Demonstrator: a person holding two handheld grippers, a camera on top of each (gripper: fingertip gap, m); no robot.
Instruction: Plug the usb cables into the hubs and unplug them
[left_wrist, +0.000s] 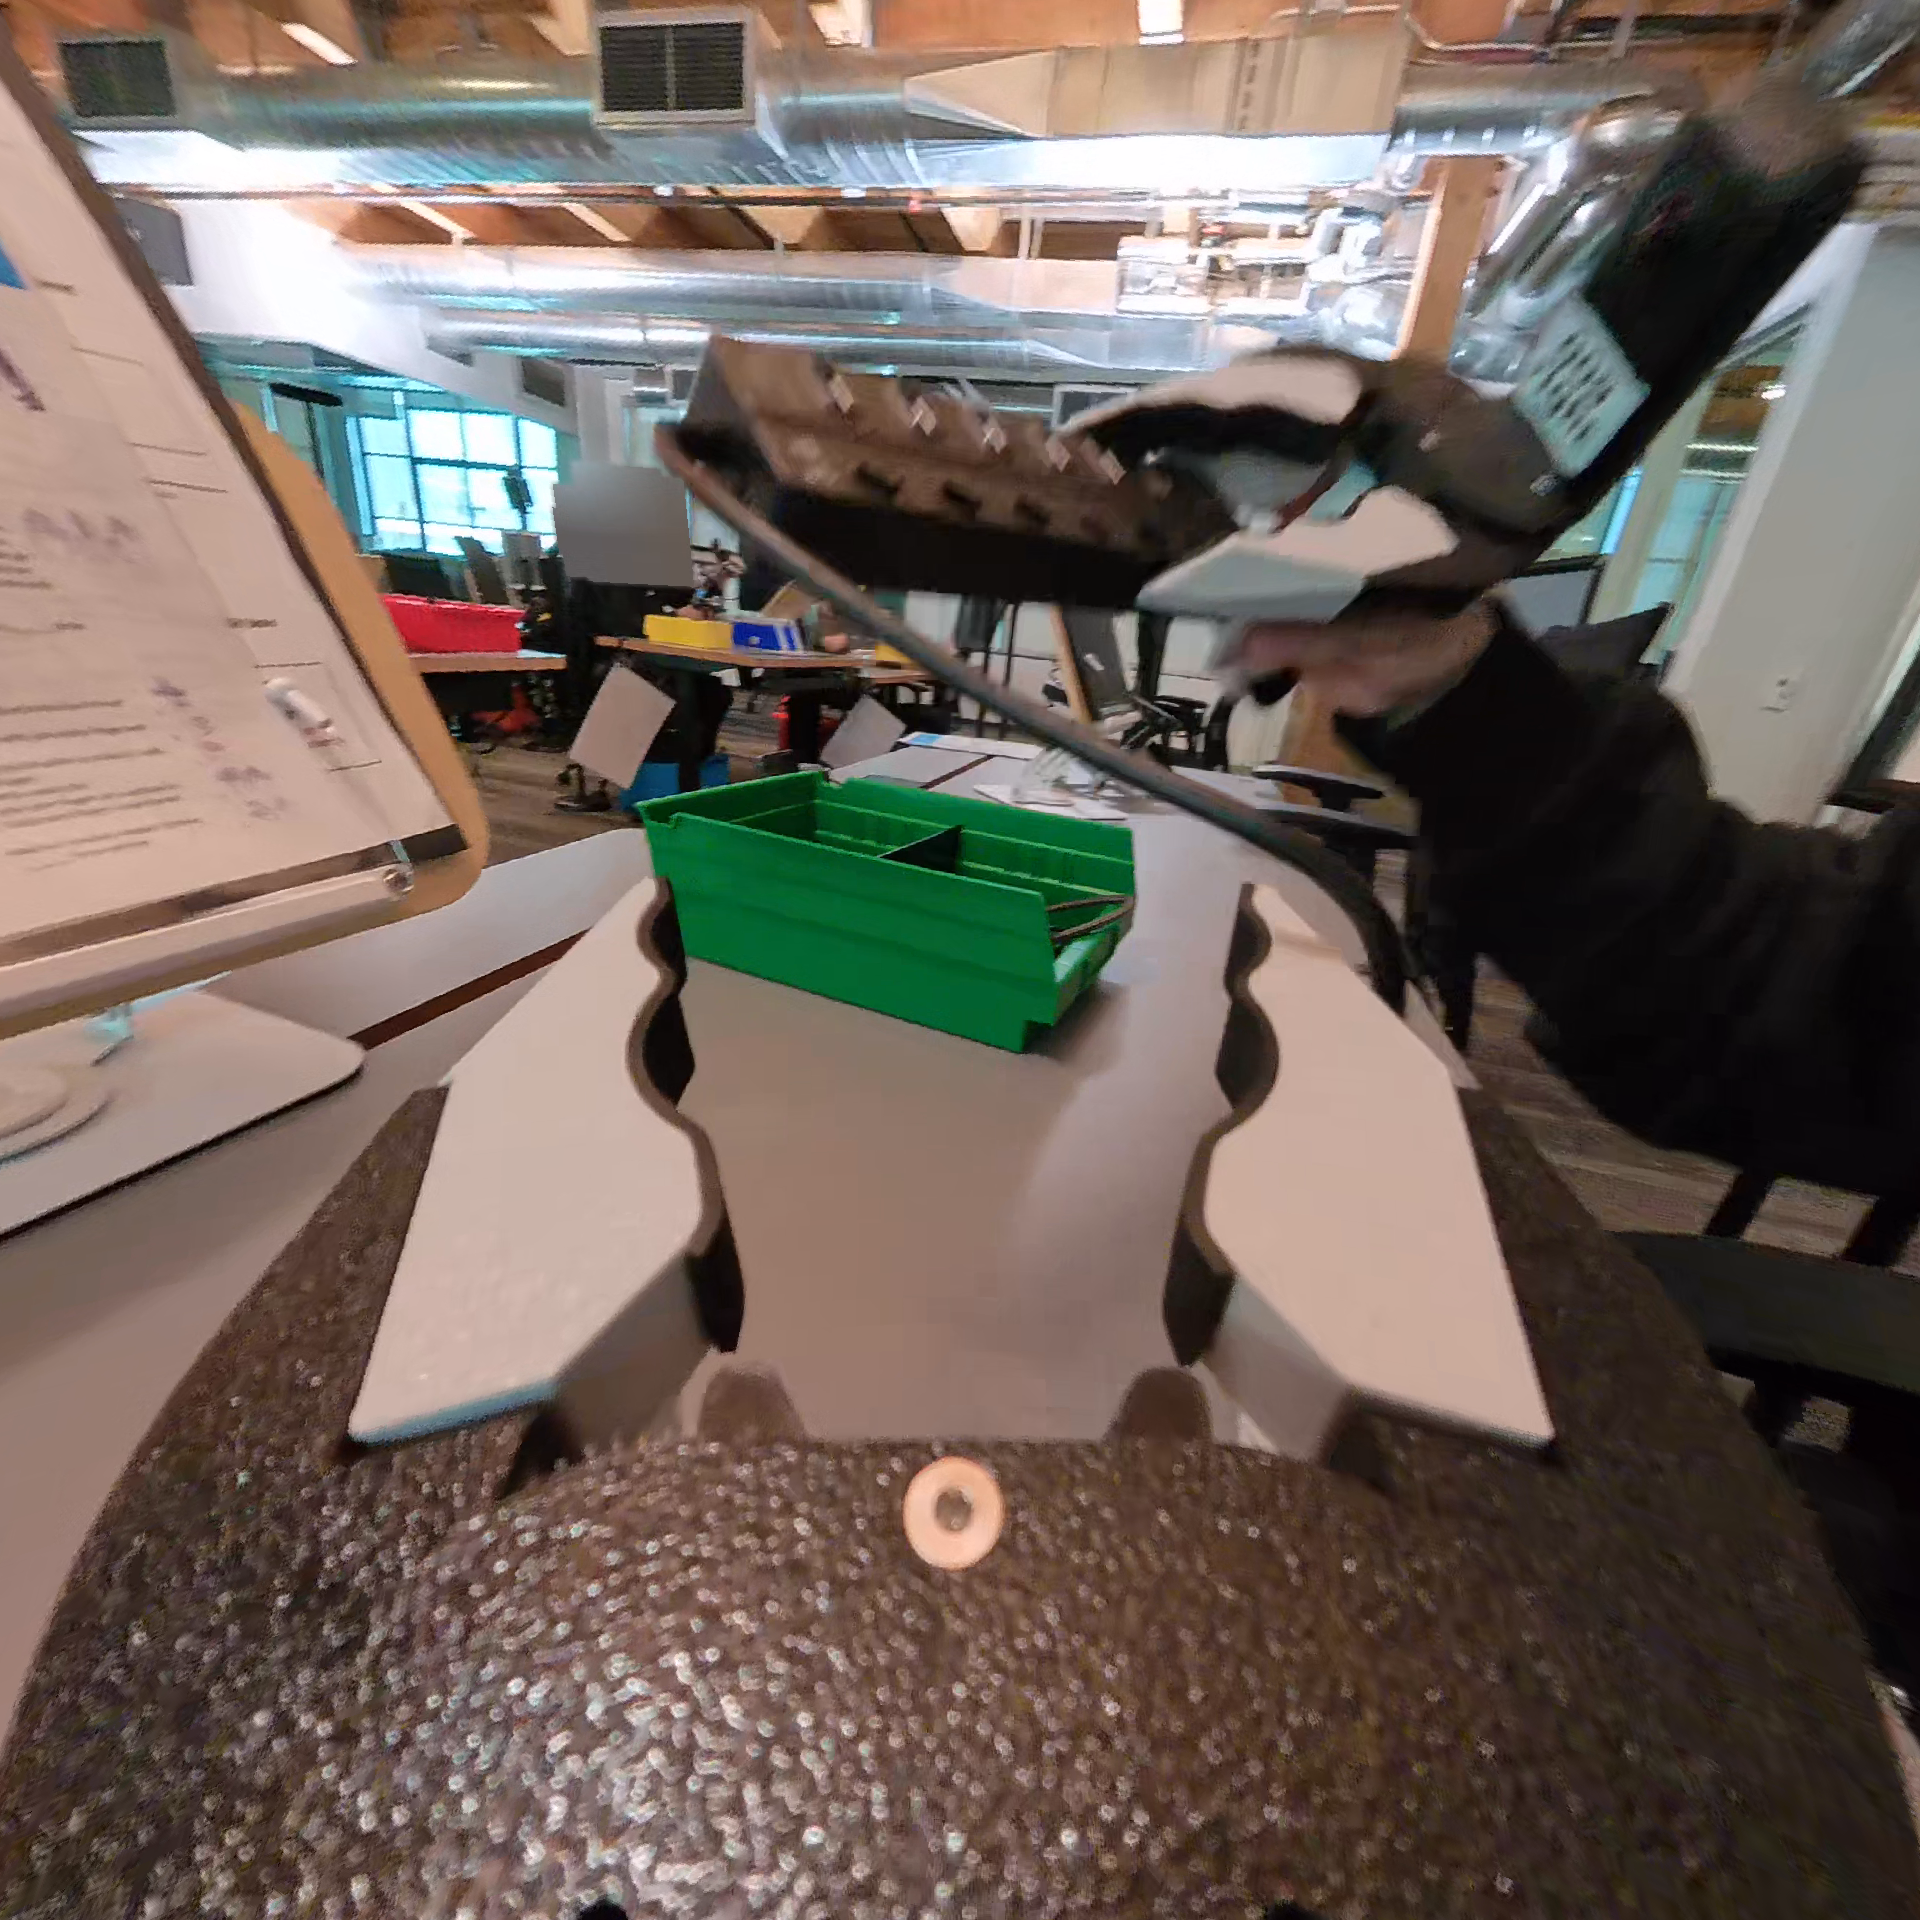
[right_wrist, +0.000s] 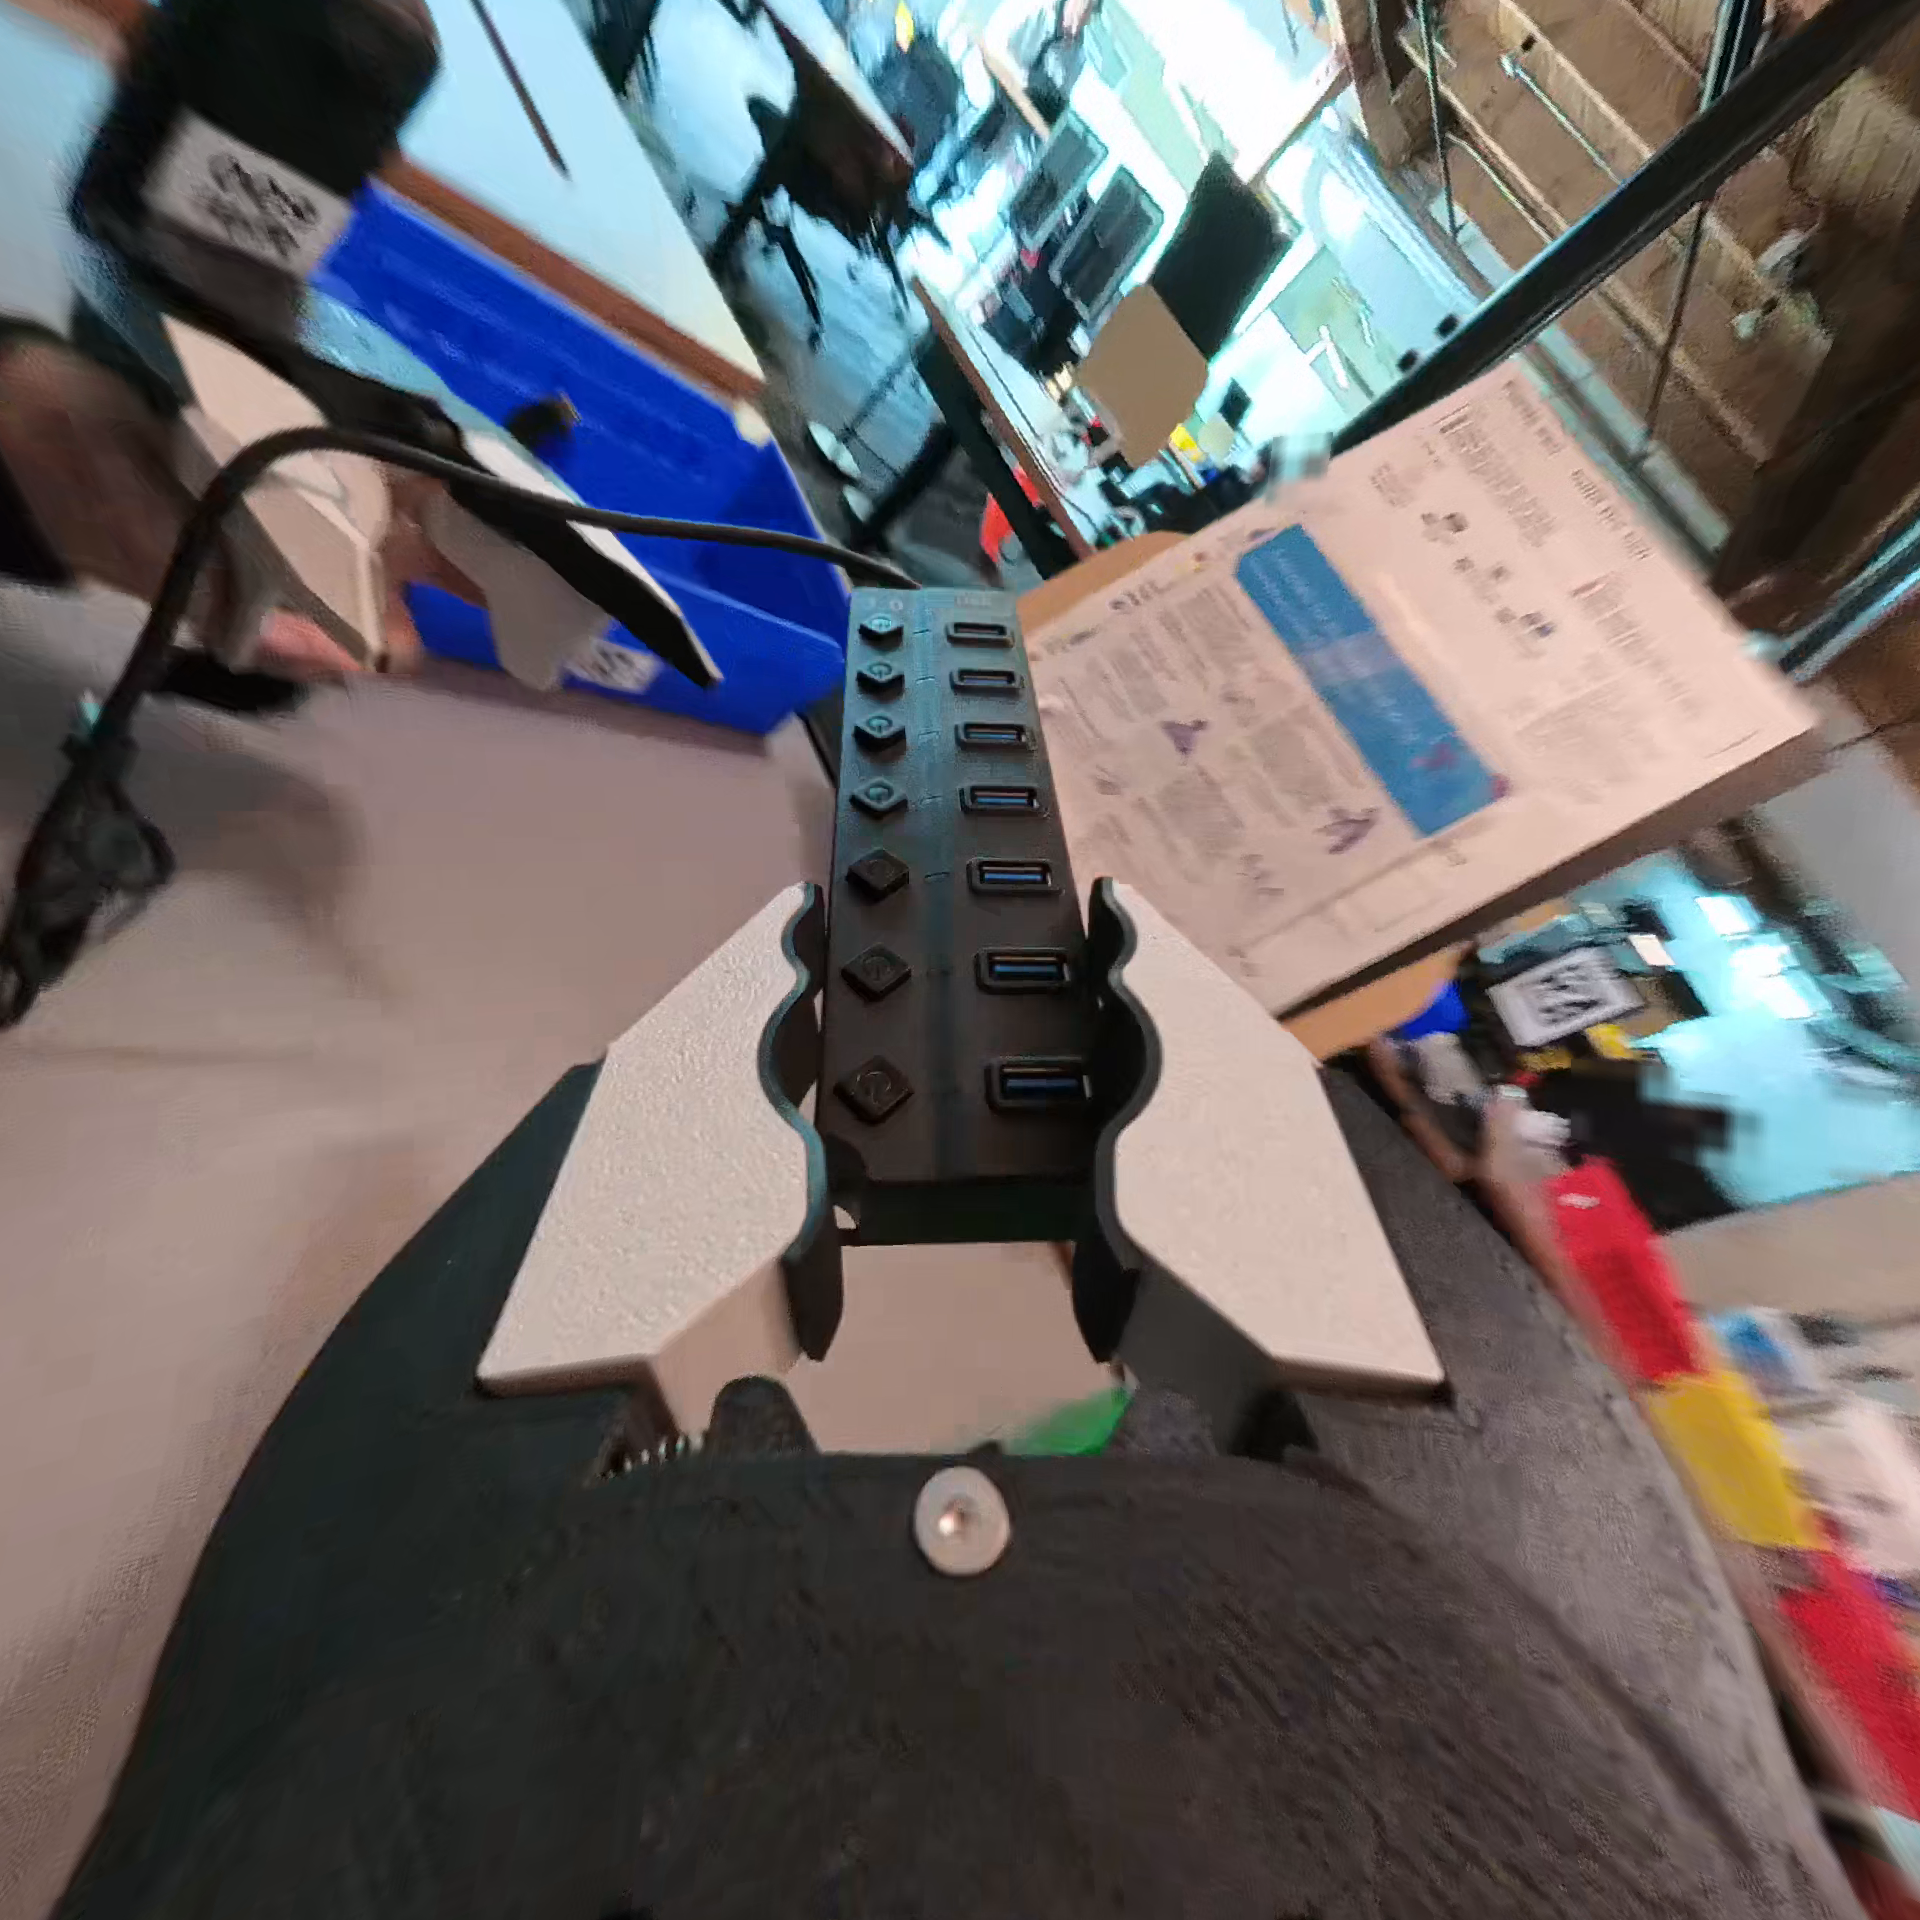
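Grey table (left_wrist: 914, 1164), green bin (left_wrist: 883, 914), exposed ducts (left_wrist: 665, 281)

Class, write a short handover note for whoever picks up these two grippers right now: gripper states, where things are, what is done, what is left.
Right gripper: shut on the USB hub, held in the air; its ports look empty.
Left gripper: open, empty, above the table.
Hub's own cable trails off its far end.
Green bin sits on the table ahead; a dark cable shows at its end.
Done: hub picked up.
Left: fetch a cable, plug it in, unplug it.
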